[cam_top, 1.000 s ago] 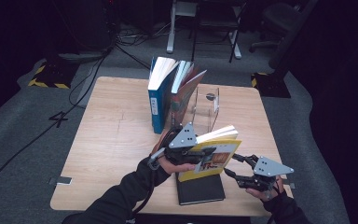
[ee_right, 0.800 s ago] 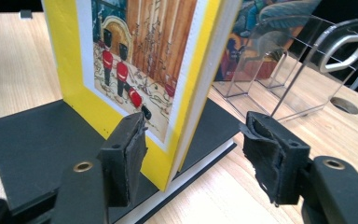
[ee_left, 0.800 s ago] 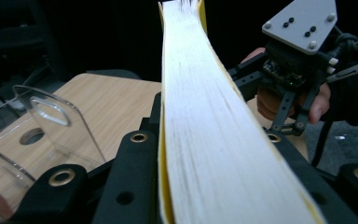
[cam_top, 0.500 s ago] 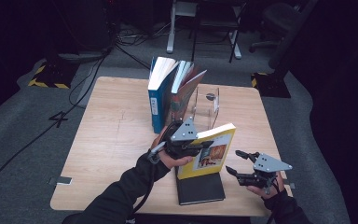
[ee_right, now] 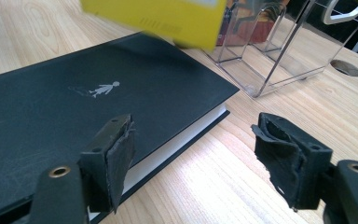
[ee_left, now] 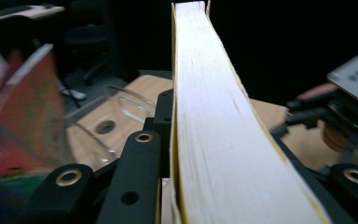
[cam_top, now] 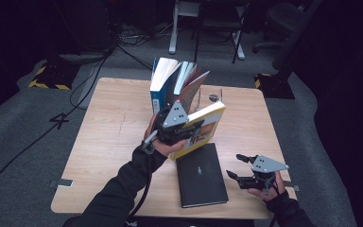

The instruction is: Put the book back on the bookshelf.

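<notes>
A thick yellow book (cam_top: 204, 126) hangs tilted above the table, spine down, just in front of the clear stand. My left gripper (cam_top: 189, 133) is shut on it; its jaws have just been closing on the book, whose white page edge (ee_left: 214, 140) runs between them. A black hardback (cam_top: 201, 175) lies flat near the front edge. To its right my right gripper (cam_top: 235, 165) is open, its jaws having just been opening with nothing between them. In the right gripper view the torn pads (ee_right: 121, 149) flank the black book's corner (ee_right: 74, 93), with the yellow book (ee_right: 158, 18) above.
A clear acrylic book stand (cam_top: 212, 97) stands at the back middle of the wooden table (cam_top: 113, 127), with a blue book (cam_top: 163, 87) and reddish books (cam_top: 189, 85) leaning in it. Chairs and cables lie on the floor beyond.
My left gripper has carried the yellow book up and away, toward the stand, uncovering the black book. The right gripper's jaws have spread wider; that hand has stayed in place.
</notes>
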### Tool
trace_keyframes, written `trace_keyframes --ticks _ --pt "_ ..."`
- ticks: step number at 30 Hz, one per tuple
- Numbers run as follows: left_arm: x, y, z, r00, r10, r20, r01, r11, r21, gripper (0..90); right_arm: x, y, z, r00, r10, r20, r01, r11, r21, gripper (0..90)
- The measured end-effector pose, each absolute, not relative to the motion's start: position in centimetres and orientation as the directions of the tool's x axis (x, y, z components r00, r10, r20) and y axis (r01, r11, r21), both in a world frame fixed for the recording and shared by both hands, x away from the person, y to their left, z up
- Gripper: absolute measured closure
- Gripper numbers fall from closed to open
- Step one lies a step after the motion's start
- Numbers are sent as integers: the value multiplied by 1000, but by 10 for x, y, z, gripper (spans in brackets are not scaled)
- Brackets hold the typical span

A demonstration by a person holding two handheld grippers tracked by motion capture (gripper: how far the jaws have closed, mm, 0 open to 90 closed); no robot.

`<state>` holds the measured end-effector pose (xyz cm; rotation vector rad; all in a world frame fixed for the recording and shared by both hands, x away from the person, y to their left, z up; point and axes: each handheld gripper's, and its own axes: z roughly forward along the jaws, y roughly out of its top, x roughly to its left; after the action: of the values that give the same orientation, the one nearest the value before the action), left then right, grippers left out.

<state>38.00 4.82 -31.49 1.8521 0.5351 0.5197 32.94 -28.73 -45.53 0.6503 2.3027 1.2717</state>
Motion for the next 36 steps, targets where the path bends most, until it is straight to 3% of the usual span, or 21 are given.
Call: trace_keyframes --ticks 8,36 --pt "394 54 -304 695 698 170 118 -343 932 751 330 -284 -459 -801 581 -142 200 484 852 285" --pt "456 -1 -316 548 821 162 220 -327 919 748 329 -274 -466 -810 561 -170 209 546 811 292"
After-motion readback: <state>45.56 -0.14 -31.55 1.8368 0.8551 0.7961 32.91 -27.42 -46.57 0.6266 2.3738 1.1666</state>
